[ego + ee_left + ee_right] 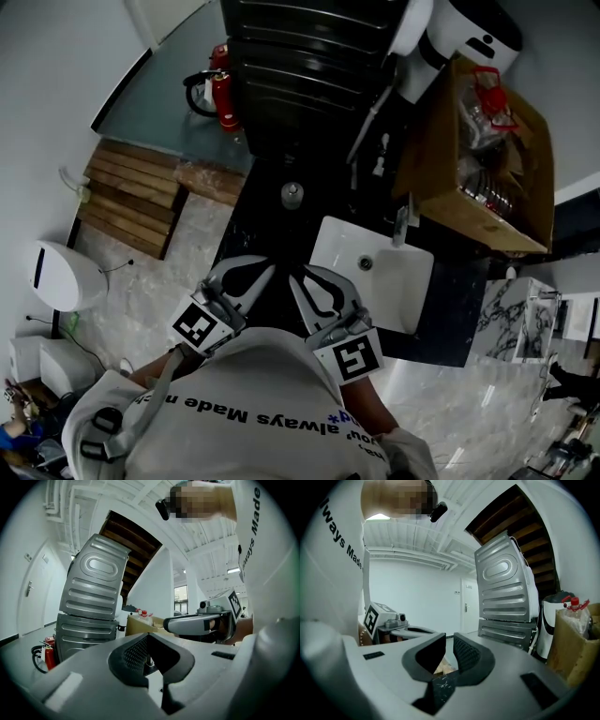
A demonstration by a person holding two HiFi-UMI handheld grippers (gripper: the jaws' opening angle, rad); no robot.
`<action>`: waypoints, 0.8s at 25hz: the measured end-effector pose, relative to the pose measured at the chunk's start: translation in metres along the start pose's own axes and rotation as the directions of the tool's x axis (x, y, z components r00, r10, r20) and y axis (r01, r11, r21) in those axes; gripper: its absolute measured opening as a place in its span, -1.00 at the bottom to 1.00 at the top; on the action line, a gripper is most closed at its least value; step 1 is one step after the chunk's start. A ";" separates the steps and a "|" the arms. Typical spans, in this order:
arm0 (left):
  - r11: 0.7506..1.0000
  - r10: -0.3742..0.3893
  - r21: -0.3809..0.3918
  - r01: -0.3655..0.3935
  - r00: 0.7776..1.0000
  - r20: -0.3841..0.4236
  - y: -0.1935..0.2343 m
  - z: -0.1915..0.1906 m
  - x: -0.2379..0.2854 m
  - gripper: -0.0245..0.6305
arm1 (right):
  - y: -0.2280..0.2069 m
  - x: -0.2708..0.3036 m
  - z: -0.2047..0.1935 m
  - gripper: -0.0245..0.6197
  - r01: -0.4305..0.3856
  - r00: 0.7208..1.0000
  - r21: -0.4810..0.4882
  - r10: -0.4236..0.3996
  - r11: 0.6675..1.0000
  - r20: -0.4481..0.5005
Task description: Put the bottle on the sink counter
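The bottle [292,194] is seen from above as a small grey round with a paler cap at its middle; it stands upright, and its sides cannot be made out. It is placed on the dark surface [255,230], to the left of the white sink basin [398,281] and apart from it, on the far side of both tongs. A tap [401,223] is set at the far edge of the basin. Further right a cardboard box [506,178] is seen, and at the far left a red fire extinguisher [223,101] and a wooden pallet [131,199].

The left tongs [251,272] and the right tongs [314,278] are held side by side, close against the person's chest at the near edge of the surface, well apart from the bottle, with their tips turned toward it and slightly toward each other. Both are pointed roughly level. The jaws of the left tongs [150,652] are drawn together with nothing between them, and those of the right tongs [448,657] likewise.
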State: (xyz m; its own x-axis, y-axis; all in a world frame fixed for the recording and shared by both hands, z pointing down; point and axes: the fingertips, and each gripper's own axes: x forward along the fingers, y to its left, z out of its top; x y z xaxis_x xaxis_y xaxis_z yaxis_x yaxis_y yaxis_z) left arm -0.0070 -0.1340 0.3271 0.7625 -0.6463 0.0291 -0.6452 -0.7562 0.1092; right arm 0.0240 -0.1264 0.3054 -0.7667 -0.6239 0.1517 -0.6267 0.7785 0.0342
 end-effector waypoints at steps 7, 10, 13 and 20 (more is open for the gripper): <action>1.000 -0.012 0.009 0.012 1.000 -0.004 -0.005 0.001 0.000 -0.92 | 0.002 0.000 0.001 -0.77 0.012 1.000 -0.004 -0.012 1.000 0.002; 1.000 -0.013 0.008 0.013 1.000 0.000 -0.006 0.002 0.001 -0.92 | 0.001 -0.002 0.001 -0.77 0.021 1.000 -0.006 -0.021 1.000 -0.002; 1.000 -0.014 0.010 0.014 1.000 0.004 -0.007 0.004 0.000 -0.92 | 0.001 -0.003 0.002 -0.78 0.027 1.000 -0.004 -0.027 1.000 -0.003; 1.000 -0.008 -0.001 0.008 1.000 0.001 -0.005 0.002 0.000 -0.92 | 0.003 0.000 -0.002 -0.78 0.018 1.000 -0.022 -0.019 1.000 -0.020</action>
State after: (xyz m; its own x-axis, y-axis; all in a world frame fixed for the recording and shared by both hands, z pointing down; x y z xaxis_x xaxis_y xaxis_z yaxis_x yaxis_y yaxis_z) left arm -0.0036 -0.1301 0.3244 0.7673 -0.6407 0.0268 -0.6392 -0.7610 0.1109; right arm 0.0225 -0.1241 0.3070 -0.7518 -0.6370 0.1704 -0.6375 0.7682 0.0590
